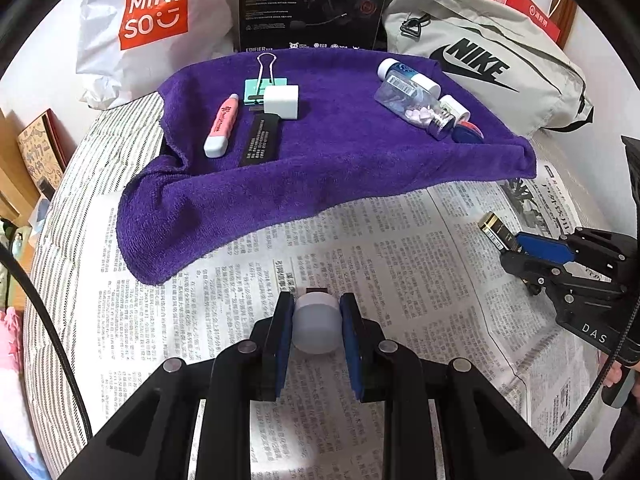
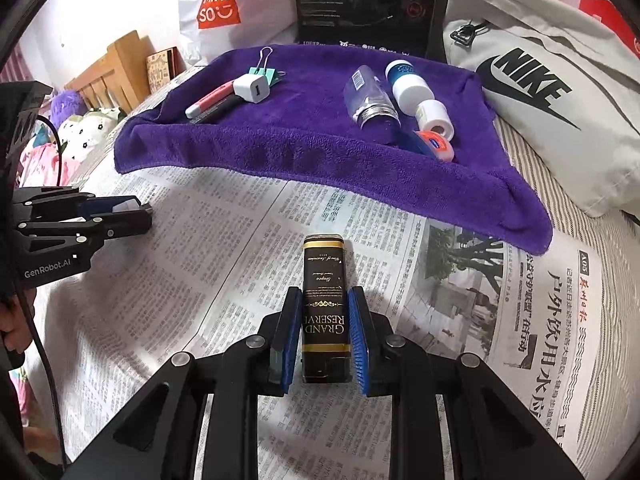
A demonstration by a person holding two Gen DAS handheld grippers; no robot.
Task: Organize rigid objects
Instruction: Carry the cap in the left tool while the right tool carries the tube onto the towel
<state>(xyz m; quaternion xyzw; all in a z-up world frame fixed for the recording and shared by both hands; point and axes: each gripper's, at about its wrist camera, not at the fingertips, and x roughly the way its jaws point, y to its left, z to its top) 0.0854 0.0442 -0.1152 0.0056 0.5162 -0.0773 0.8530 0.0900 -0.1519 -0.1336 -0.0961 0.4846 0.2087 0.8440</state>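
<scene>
Left tongs (image 1: 316, 320) clamp a white round-capped container (image 1: 317, 326) above the newspaper (image 1: 400, 272). Right tongs (image 2: 325, 334) grip a black "Grand Reserve" box (image 2: 323, 292) lengthwise, also over newspaper. Likely both are bound for the purple towel (image 1: 320, 160), where boxy items sit left, bottles right.

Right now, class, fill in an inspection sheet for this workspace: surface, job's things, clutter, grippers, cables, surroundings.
Surface: newspaper over striped bedding, purple towel at the back.
Job's things: on the towel, left group of pink tube, charger, binder clip; right group of bottles.
Clutter: nothing seen.
Grippers: left gripper shut on white cap; right gripper shut on black box.
Cables: black cable at left.
Surroundings: Miniso bag, Nike bag, black carton.
</scene>
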